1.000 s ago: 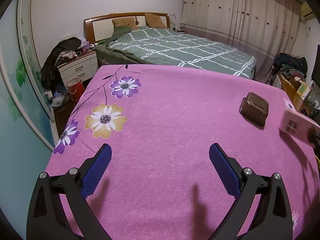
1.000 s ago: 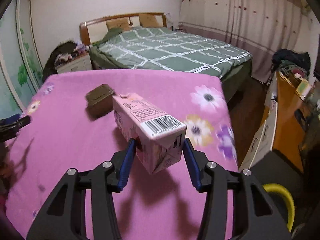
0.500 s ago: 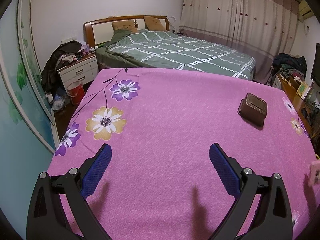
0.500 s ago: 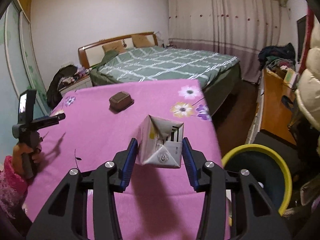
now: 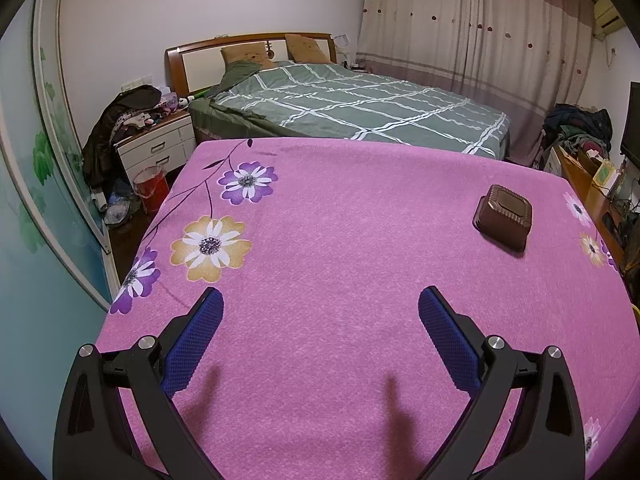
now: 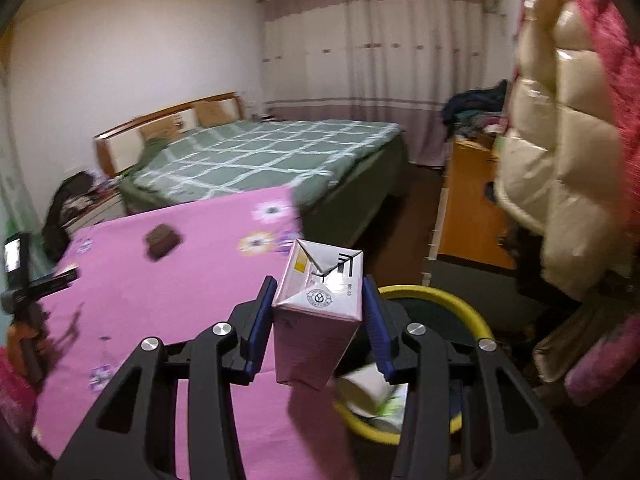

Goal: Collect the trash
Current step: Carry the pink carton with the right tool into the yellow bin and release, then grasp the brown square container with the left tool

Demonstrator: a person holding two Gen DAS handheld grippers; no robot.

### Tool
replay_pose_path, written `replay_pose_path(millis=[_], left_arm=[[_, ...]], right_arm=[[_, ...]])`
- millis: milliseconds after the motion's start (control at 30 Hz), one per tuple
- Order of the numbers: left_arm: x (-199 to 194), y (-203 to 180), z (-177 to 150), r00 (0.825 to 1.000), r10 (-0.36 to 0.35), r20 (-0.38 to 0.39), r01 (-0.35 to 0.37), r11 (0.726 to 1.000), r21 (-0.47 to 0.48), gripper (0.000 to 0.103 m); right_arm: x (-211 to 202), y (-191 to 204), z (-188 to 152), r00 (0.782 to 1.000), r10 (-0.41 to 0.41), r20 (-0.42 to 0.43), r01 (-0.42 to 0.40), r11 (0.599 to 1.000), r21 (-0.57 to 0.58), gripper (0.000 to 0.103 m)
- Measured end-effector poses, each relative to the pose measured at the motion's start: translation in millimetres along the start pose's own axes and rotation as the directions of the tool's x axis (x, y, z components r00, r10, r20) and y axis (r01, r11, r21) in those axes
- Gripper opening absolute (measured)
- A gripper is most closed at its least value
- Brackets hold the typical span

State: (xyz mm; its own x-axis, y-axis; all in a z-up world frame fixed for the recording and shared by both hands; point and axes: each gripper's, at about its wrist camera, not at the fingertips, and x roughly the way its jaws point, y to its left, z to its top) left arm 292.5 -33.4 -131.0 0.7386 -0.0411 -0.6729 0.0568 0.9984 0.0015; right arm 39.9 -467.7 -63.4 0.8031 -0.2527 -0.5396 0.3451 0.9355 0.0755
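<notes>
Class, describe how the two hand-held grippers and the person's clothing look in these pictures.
Both the left gripper and right gripper have black cut-out arms with silver bolts and blue textured pads. At the right edge hangs a cream quilted sleeve with pink fluffy trim.

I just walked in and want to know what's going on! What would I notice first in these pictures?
First, the pink milk carton pinched in the right tongs, held up at the edge of the pink flowered tablecloth, with the yellow-rimmed trash bin just behind and below it. Next, the small brown plastic tray lying upside down on that cloth, far right. The left tongs hang wide open and empty over the cloth.
</notes>
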Motion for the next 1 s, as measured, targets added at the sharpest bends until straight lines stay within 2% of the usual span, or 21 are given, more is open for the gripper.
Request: replay_pose_path(millis=[67,167,267,367,500,600,700,833,933,1000], left_arm=[[0,-1,0,1.0,-0.003,-0.003,0.003,1.0,0.003,0.097],[-1,-3,-1,1.0,-0.012,-0.005,0.012,1.0,0.008,0.097],[0,-9,-2,0.999,-0.043,-0.018,0.043,0.999,0.025,0.097],[-3,-23,0,0.995,-0.091,-0.042,0.094,0.994,0.051,0.097],[-13,-57,8,0.983,-0.17,-0.065,0.177,0.975,0.133,0.097],[-21,-91,21,0.969,-0.233,-0.079,0.244,0.948,0.204,0.097],[-13,-126,37,0.951,-0.284,-0.126,0.307,0.919,0.247,0.097],[18,-157,54,0.945,-0.281,-0.167,0.319,0.905,0.281,0.097],[49,-167,67,0.933,-0.286,-0.219,0.335,0.911,0.24,0.097],[67,-173,74,0.936,-0.262,-0.234,0.317,0.919,0.236,0.097]], right_arm=[[10,-14,-1,0.998,-0.061,-0.015,0.061,0.998,0.01,0.041],[37,-28,-4,0.989,-0.122,-0.083,0.122,0.993,-0.005,0.043],[56,-32,-3,0.984,-0.143,-0.106,0.144,0.99,-0.004,0.05],[61,-25,-2,0.991,-0.091,-0.098,0.093,0.996,0.008,0.05],[78,14,2,0.998,0.004,-0.064,-0.005,1.0,-0.017,0.054],[90,38,-3,0.997,0.05,-0.062,-0.052,0.998,-0.026,0.055],[100,53,-9,0.994,0.07,-0.081,-0.073,0.996,-0.044,0.055],[107,64,-13,0.99,0.075,-0.119,-0.082,0.995,-0.052,0.057],[107,69,-11,0.989,0.089,-0.115,-0.093,0.995,-0.027,0.059],[110,70,-12,0.987,0.097,-0.129,-0.1,0.995,-0.018,0.06]])
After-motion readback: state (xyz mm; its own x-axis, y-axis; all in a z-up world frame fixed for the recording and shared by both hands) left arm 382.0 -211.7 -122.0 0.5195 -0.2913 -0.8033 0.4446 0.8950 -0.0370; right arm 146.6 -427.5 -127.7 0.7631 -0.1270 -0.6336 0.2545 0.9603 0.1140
